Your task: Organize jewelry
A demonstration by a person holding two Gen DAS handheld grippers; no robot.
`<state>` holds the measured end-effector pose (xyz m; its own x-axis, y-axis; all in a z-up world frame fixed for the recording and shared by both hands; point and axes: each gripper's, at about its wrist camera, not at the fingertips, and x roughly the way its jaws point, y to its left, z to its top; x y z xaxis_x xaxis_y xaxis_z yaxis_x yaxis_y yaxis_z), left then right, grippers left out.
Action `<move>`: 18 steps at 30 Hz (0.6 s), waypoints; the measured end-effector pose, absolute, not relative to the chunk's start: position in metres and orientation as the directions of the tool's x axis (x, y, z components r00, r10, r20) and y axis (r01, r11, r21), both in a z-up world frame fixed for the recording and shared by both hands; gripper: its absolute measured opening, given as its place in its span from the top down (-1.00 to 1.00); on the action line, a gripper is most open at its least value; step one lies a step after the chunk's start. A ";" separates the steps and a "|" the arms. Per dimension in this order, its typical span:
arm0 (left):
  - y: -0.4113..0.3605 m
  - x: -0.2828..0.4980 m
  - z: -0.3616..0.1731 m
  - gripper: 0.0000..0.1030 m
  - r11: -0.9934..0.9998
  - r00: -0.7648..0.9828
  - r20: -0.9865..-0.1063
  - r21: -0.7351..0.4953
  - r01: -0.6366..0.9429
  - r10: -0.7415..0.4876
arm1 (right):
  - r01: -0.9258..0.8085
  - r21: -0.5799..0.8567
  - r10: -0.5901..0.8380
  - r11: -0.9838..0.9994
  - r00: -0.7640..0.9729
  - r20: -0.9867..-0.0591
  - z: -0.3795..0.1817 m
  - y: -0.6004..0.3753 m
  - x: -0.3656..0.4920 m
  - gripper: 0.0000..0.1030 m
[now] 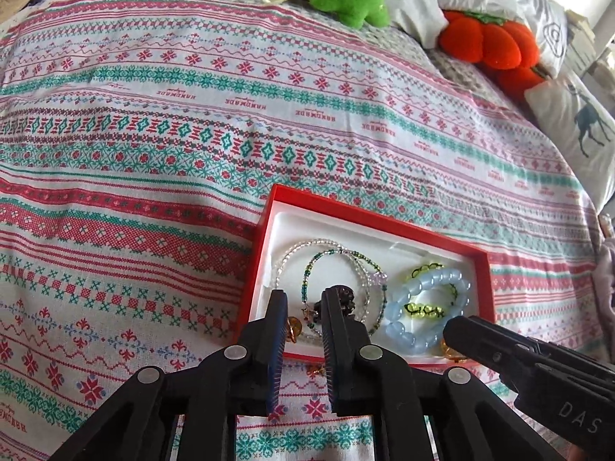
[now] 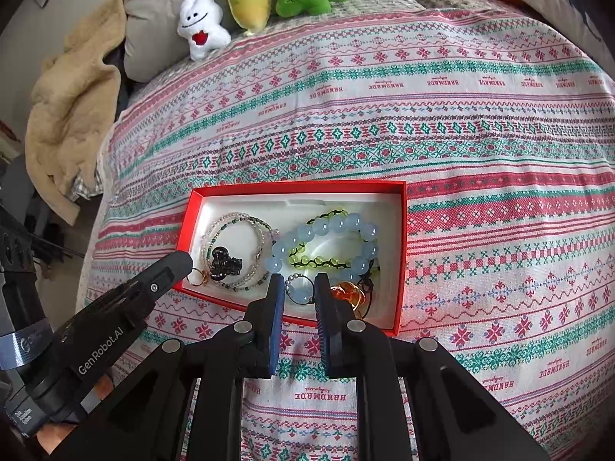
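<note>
Your left gripper (image 1: 303, 307) and right gripper (image 2: 300, 292) both hang with fingers spread, holding nothing. Just past them, the bracelets (image 2: 326, 246) all lie inside the red box (image 2: 401, 238). The cloth (image 1: 192, 134) beyond looks bare, so you seem nearly done.
</note>
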<state>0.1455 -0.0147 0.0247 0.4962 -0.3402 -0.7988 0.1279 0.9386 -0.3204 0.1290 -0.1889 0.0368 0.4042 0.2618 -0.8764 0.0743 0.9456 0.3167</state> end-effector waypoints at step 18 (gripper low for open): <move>-0.005 0.123 0.029 -0.15 0.967 0.457 -0.852 -0.231 0.107 -0.254 | 0.041 0.303 0.262 0.952 0.403 -0.877 0.047 -0.184 0.120 0.39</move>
<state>0.1235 -0.0055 0.0293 0.4574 -0.2536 -0.8523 0.1065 0.9672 -0.2306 0.1203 -0.1841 0.0474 0.4031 0.2618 -0.8769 0.0409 0.9521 0.3030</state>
